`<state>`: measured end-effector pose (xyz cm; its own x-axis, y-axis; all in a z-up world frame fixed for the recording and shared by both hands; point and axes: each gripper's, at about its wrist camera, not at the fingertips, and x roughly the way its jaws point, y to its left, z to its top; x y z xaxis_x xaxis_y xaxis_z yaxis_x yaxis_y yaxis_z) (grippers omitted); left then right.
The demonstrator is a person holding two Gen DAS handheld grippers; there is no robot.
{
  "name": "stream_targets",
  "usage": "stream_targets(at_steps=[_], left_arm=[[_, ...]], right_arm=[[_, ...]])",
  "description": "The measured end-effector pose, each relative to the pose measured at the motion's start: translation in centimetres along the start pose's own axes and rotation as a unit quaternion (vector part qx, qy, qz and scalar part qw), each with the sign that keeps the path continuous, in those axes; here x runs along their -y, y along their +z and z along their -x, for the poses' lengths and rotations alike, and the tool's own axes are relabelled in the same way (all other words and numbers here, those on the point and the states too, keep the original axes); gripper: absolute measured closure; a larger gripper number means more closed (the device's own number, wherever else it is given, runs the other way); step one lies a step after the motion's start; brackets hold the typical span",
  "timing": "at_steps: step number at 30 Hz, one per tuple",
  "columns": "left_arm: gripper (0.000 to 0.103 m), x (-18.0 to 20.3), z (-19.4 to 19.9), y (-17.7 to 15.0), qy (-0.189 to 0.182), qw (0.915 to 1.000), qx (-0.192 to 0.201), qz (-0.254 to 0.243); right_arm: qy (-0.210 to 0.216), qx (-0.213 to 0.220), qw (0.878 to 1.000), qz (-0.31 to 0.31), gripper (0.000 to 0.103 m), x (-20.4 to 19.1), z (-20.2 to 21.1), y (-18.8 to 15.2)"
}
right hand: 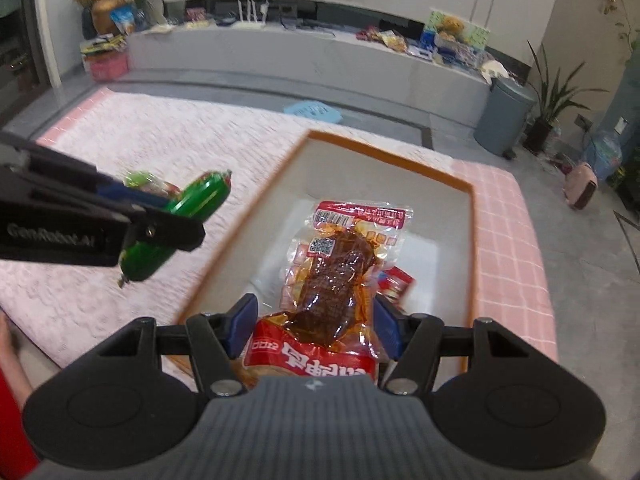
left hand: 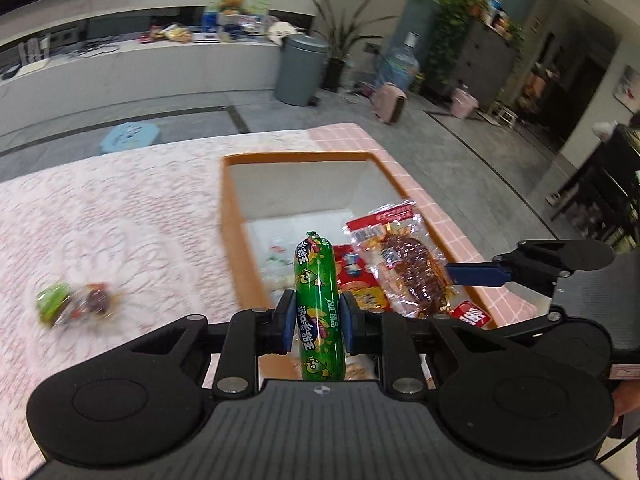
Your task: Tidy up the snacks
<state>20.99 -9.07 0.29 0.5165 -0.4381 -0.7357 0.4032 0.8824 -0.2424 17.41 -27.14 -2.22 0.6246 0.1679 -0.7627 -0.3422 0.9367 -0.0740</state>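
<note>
My left gripper [left hand: 318,316] is shut on a green sausage stick [left hand: 318,304], which stands upright between the blue pads. It hangs near the left rim of an orange-rimmed box [left hand: 229,208]. My right gripper [right hand: 316,322] is shut on a clear packet of brown meat with red ends [right hand: 334,276], held over the box [right hand: 384,148]. In the right wrist view the left gripper [right hand: 160,208] sits at the left with the sausage [right hand: 200,196]. From the left wrist, the meat packet [left hand: 408,268] shows beside a right gripper finger [left hand: 476,274].
Red snack packets [left hand: 470,314] and a white packet [left hand: 280,256] lie in the box. Loose snacks [left hand: 76,300] lie on the pale pink tablecloth [left hand: 120,208] to the left. The table's right edge is close to the box. A grey bin [right hand: 502,116] stands on the floor beyond.
</note>
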Motion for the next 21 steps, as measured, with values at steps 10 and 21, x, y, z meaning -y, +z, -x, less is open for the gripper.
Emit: stream_targets(at_steps=[10,21], left_arm=[[0.078,3.4,-6.5,1.5,0.005,0.9959,-0.035,-0.083],[0.078,3.9,-10.6,1.7,0.021,0.9897,-0.067,-0.125]], right_arm=[[-0.025,-0.029,0.999,0.037,0.042,3.3,-3.4,-0.9],[-0.021,-0.037,0.996,0.075,0.042,4.2,-6.9,-1.0]])
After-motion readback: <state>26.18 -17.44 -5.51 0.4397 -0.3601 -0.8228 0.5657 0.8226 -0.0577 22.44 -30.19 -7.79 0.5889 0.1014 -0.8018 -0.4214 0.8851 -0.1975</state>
